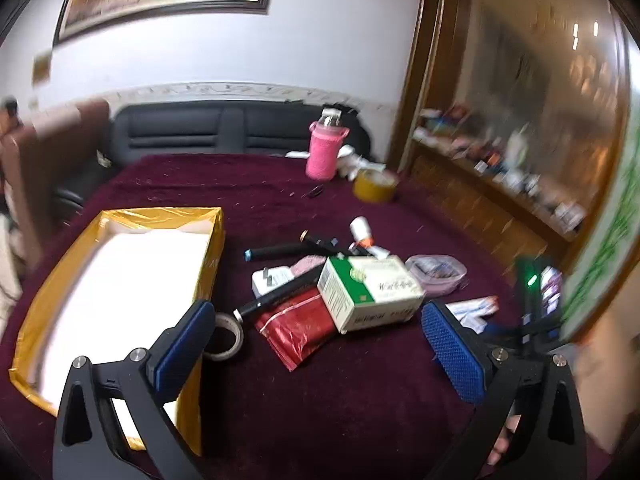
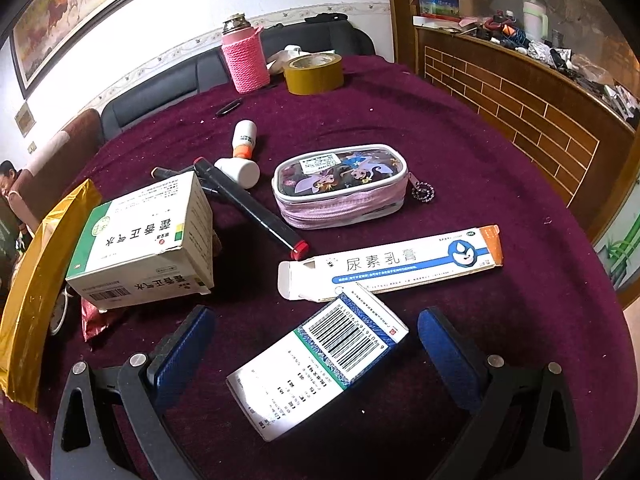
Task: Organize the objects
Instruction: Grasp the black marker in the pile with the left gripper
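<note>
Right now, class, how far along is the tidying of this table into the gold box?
Done: nothing visible; the gold box shows only its white lining. In hand: nothing gripped. The right gripper is open, its fingers either side of the barcode box, pads not touching; the left gripper is open and empty. Left: green-and-white box, pouch, long carton, markers, tape rolls.

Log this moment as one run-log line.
stage: reaching | left gripper: open, empty, over clutter | right gripper: open, straddling barcode box, no grip | gold tray: empty
</note>
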Tool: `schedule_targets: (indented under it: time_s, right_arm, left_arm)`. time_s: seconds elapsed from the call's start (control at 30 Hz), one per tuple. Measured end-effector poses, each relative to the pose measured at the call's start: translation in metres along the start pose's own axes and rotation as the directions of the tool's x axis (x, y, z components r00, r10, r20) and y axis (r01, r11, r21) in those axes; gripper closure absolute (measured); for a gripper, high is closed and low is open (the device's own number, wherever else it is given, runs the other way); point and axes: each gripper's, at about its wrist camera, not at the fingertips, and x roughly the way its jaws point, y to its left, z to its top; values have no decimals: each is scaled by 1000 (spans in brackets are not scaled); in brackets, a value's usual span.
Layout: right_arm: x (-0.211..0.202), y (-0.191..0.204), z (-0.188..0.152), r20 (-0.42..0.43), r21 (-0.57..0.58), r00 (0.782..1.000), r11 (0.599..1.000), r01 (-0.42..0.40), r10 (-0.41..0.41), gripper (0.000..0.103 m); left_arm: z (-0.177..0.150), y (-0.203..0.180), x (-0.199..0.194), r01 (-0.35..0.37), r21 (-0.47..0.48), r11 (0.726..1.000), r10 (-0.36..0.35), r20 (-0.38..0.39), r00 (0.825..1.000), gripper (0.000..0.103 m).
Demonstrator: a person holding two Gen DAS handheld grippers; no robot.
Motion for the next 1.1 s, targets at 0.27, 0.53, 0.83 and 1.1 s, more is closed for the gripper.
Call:
schedule_targets:
  time_s: [0.27, 0.53, 0.83, 1.1]
  right_arm:
    - [3, -1, 1, -20, 11, 999, 1000, -29, 29, 0]
    - [0, -4, 0, -8, 24, 998, 998, -59, 59, 0]
    - [-3, -3, 0, 14, 21, 996, 996, -90, 89, 0]
    - [-2, -4, 1, 9, 36, 995, 994, -99, 99, 0]
  left_arm:
    - [-10, 48, -3, 57, -24, 998, -59, -70, 996, 0]
    - [-18, -10, 33, 42, 225, 973, -16, -118, 993, 0]
    - [-3, -15, 127, -103, 267, 958, 171, -246, 954, 0]
    - [-32, -27, 154, 94, 189, 977, -4, -428, 904, 5]
